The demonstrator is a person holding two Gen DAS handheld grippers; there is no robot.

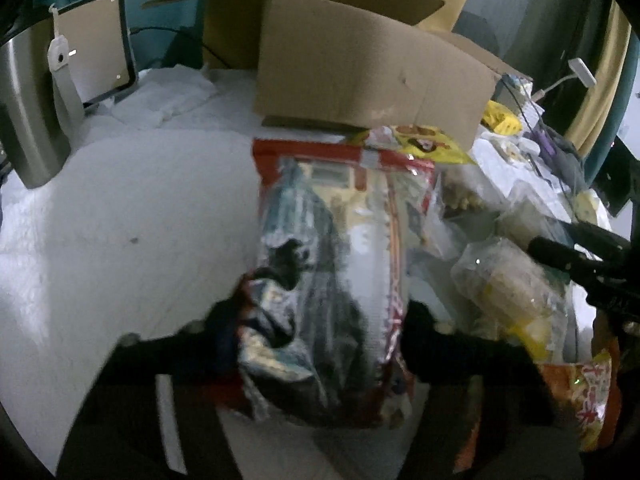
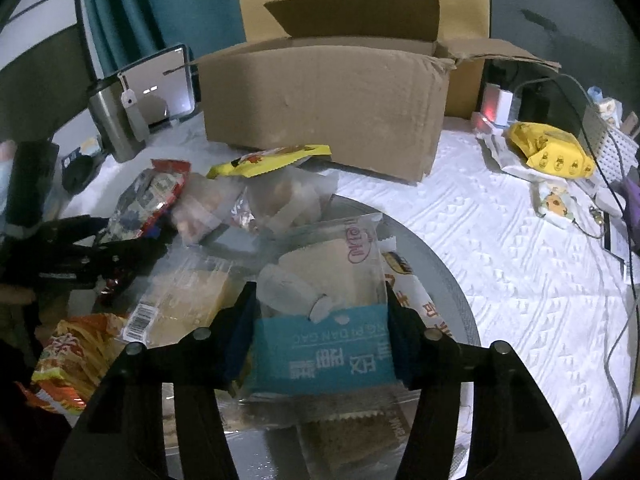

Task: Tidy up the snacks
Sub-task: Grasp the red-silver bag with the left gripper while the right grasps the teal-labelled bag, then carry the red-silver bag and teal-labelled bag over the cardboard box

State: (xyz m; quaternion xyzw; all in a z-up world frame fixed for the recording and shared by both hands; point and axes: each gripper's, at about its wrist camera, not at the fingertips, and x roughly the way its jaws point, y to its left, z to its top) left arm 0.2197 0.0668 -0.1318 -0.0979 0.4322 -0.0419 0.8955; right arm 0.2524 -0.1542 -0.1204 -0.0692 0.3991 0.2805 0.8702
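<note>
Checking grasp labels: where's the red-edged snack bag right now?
In the left wrist view, the red-edged bag sits centre, clamped in the left gripper, in front of the cardboard box, with the snack pile on its right.

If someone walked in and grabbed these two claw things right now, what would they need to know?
Left gripper: jaws shut on a red-edged snack bag, lifted and pointing toward the cardboard box.
Right gripper: jaws shut on a blue-and-clear cake packet, over the snack pile.
Other snacks lie heaped on the round tray: a yellow packet by the box, an orange noodle bag at the left.
Done: two snacks picked up. Whether anything is in the box cannot be seen.
Left: place both, then sort the pile.
</note>
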